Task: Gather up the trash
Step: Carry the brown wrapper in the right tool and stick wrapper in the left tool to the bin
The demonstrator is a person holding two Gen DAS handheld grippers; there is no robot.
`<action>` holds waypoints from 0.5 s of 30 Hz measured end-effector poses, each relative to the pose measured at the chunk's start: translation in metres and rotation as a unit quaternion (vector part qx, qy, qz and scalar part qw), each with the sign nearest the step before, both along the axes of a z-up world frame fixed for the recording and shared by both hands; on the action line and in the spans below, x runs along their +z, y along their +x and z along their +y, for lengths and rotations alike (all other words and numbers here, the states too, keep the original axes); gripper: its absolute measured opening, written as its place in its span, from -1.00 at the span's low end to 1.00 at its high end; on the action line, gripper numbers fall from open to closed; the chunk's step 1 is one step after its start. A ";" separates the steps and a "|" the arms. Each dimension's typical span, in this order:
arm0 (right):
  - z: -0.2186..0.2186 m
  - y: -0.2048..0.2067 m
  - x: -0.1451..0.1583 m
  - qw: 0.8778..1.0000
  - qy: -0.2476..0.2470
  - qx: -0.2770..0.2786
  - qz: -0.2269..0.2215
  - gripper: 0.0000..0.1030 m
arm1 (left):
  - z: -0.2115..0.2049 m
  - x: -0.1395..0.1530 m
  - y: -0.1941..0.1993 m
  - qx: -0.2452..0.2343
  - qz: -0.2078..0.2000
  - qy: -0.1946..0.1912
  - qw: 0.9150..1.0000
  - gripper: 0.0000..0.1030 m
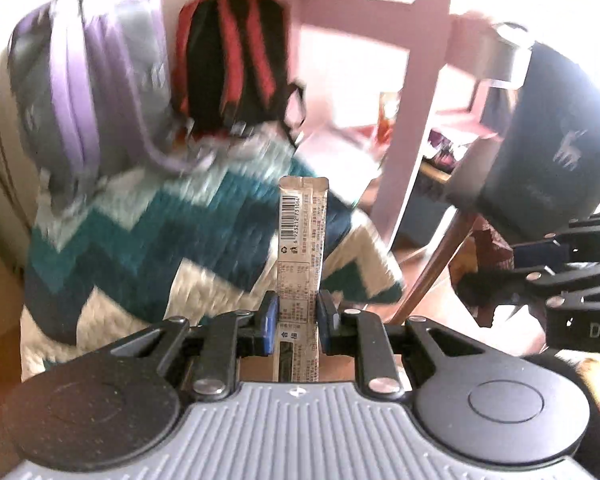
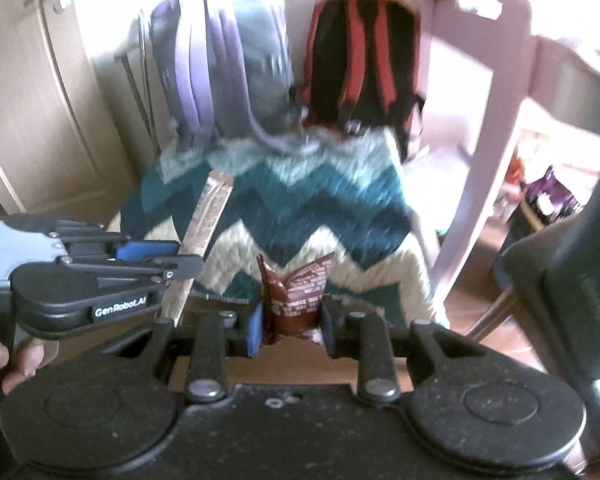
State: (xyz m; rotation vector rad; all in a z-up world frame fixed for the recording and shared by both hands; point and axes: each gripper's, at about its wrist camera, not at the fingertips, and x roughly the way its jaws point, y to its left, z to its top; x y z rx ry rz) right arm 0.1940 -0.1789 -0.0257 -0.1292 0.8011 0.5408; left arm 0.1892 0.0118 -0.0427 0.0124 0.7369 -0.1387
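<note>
Left gripper (image 1: 298, 316) pinches a long silvery barcode-printed sachet wrapper (image 1: 302, 236) upright; right gripper (image 2: 292, 320) pinches a crumpled brown foil wrapper (image 2: 294, 292). Risk: either light wrapper may slip free onto the teal zigzag blanket (image 2: 300, 208).

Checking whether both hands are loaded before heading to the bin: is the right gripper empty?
No. The right gripper has its jaws shut on a crumpled brown wrapper that sticks up between them.

Teal-and-cream zigzag blanket (image 1: 188, 240), seemingly.
</note>
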 end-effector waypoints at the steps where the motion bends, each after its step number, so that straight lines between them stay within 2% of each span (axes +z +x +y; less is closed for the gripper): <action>1: -0.007 -0.004 0.010 1.000 0.003 -0.001 -0.011 -0.46 | -0.007 0.010 -0.002 -0.005 -0.009 0.000 1.000 -0.62; 7: -0.053 -0.019 0.063 0.997 0.025 -0.019 -0.074 -0.46 | -0.057 0.074 -0.010 -0.046 -0.069 0.012 0.996 -0.62; 15: -0.121 -0.023 0.114 0.987 0.038 -0.072 -0.139 -0.46 | -0.126 0.136 -0.001 -0.088 -0.123 0.010 0.988 -0.62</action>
